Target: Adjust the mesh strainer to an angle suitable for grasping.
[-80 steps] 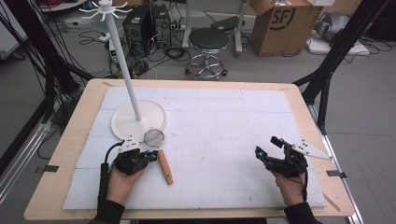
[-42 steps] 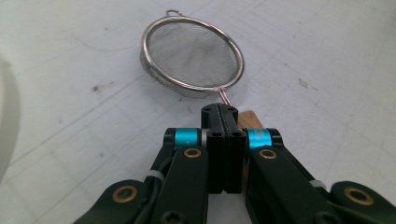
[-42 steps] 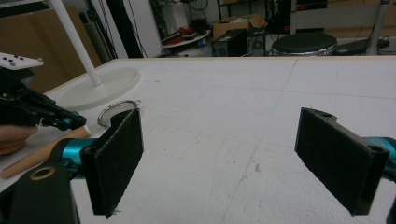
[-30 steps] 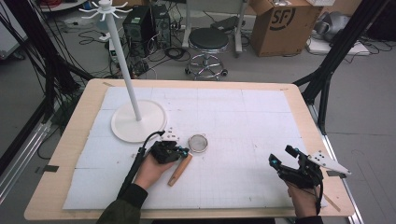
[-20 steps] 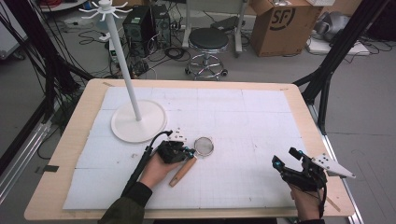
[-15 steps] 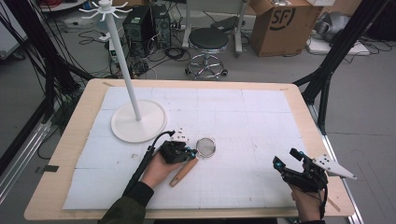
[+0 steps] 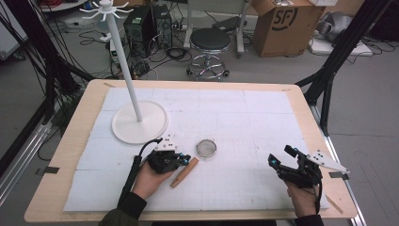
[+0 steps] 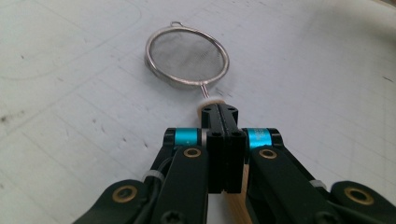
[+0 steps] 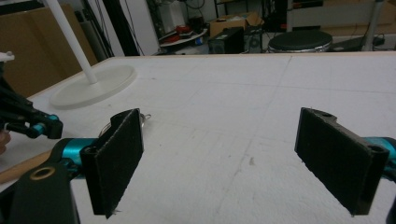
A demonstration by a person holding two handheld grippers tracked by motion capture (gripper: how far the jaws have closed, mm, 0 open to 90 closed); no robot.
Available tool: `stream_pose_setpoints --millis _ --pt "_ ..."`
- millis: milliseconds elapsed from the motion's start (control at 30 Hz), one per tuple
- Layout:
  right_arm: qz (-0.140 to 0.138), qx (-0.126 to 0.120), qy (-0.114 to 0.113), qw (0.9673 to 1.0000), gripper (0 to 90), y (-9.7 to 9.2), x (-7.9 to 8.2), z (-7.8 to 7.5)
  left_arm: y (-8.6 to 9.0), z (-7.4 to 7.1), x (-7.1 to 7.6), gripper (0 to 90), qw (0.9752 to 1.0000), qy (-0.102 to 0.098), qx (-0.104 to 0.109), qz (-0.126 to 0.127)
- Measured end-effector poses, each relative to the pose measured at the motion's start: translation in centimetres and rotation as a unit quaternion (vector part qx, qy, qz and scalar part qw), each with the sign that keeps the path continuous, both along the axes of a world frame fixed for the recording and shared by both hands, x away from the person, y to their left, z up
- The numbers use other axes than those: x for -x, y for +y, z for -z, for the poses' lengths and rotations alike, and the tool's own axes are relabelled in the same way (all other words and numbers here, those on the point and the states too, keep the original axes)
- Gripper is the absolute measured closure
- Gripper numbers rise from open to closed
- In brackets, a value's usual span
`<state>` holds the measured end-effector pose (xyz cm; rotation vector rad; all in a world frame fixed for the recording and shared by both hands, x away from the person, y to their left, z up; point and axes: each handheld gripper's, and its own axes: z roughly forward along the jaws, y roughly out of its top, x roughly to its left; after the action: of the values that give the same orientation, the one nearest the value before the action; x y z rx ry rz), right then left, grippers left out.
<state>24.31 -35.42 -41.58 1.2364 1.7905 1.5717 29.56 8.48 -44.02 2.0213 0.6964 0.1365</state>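
A small metal mesh strainer [image 7: 206, 148] with a wooden handle [image 7: 184, 173] lies flat on the white mat, right of the stand's base. My left gripper [image 7: 188, 161] is shut, jaws pressed together, with its tips over the upper end of the handle. In the left gripper view, the left gripper [image 8: 219, 109] ends just short of the mesh ring [image 8: 187, 57], and wood shows beneath the jaws; I cannot tell whether they touch it. My right gripper [image 7: 280, 156] stands open and holds nothing near the table's right front. In the right gripper view, bare mat lies between the jaws of the right gripper [image 9: 219, 163].
A white hook stand with a round base [image 7: 139, 122] rises at the left rear of the mat. The wooden table edge [image 7: 51, 188] borders the mat. Behind the table stand a stool [image 7: 209, 42] and a cardboard box [image 7: 287, 23]. Black frame legs [image 7: 329, 70] flank the right side.
The strainer has slid right from beside the stand's base along with my left gripper. In the last half second it lay still while the left hand drew back slightly. The right hand shifted a little to the right early on.
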Motion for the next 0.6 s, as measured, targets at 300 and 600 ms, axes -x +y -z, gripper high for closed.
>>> stream_pose_setpoints --millis 300,600 --pt "-0.032 0.003 -0.002 0.9995 14.3 2.2 -1.7 0.0 1.4 0.5 4.4 90.0 0.9985 0.021 0.046 -0.021" --pt "-0.040 -0.006 -0.003 0.9992 14.2 2.9 -2.4 0.0 1.1 1.2 8.7 90.0 0.9996 0.006 0.006 -0.027"
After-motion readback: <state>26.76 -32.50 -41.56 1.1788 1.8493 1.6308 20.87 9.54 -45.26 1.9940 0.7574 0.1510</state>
